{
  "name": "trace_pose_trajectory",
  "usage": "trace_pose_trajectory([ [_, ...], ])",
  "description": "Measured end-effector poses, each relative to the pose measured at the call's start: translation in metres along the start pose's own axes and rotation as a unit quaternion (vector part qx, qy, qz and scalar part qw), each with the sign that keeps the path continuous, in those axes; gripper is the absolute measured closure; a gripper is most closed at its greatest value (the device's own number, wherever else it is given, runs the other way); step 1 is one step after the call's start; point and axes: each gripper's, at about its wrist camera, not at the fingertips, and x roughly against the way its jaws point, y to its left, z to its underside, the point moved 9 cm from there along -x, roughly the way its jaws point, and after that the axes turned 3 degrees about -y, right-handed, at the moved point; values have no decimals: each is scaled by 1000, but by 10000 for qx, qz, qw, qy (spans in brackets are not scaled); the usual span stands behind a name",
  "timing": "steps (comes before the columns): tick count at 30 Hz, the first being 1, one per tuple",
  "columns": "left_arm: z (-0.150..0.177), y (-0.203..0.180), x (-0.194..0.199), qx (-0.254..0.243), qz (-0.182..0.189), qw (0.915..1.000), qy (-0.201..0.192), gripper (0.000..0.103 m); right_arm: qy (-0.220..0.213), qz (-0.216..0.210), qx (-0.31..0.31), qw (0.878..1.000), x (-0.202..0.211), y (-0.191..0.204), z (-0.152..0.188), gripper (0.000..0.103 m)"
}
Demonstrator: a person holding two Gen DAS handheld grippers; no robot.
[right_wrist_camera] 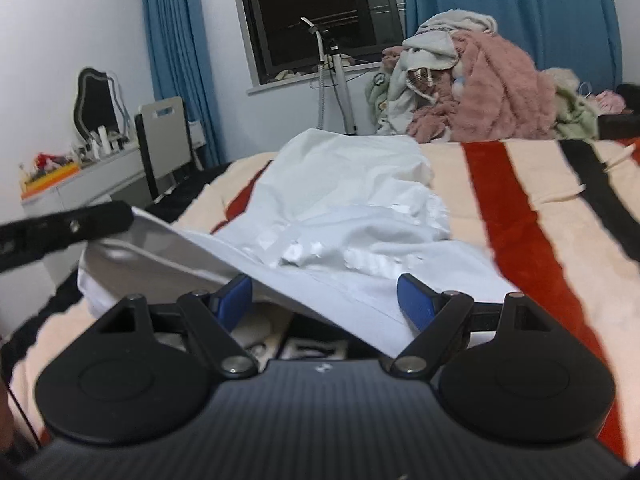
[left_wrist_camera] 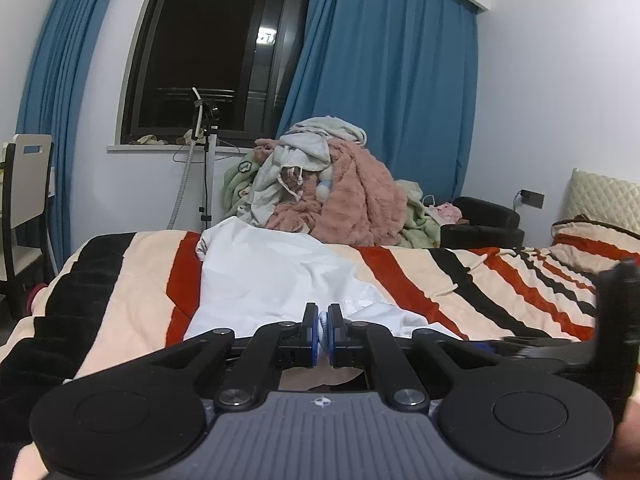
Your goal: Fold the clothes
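Observation:
A white garment [left_wrist_camera: 276,276] lies lengthwise on the striped bed [left_wrist_camera: 420,276]. My left gripper [left_wrist_camera: 324,326] is shut on its near edge, with a bit of white cloth pinched between the blue pads. In the right wrist view the left gripper [right_wrist_camera: 68,228] holds that edge of the white garment [right_wrist_camera: 348,208] lifted at the left. The raised hem runs slanting across the gap of my right gripper [right_wrist_camera: 325,300], which stands open, its blue pads [right_wrist_camera: 416,300] wide apart and not pressing the cloth. Part of the right gripper [left_wrist_camera: 616,320] shows at the left wrist view's right edge.
A heap of pink, green and grey clothes [left_wrist_camera: 332,184] is piled at the bed's far side under blue curtains [left_wrist_camera: 384,80]. A garment steamer stand [left_wrist_camera: 206,160] is by the window. A chair [right_wrist_camera: 164,140] and a cluttered desk [right_wrist_camera: 72,176] stand left of the bed.

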Motion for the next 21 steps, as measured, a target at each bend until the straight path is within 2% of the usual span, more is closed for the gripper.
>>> trace_pose_trajectory([
  [5,2,-3,-2,-71,27,10000,29,98,-21,366,-251,9990,-8,-19,1,22],
  [10,3,-4,-3,-132,-26,9999,14,98,459,1301,-571,9888,-8,-61,15,22],
  [12,4,-3,-4,-140,-84,9999,35,98,509,1634,-657,9831,-4,-74,19,22],
  [15,4,1,-5,-102,-147,9998,54,98,238,2319,-627,9704,11,-89,12,22],
  [18,7,1,-7,-96,-117,9998,151,98,-393,2929,-460,9542,38,-102,-6,22],
  [21,12,-1,-11,-101,-46,9995,283,98,-926,3030,-336,9479,56,-99,-24,21],
])
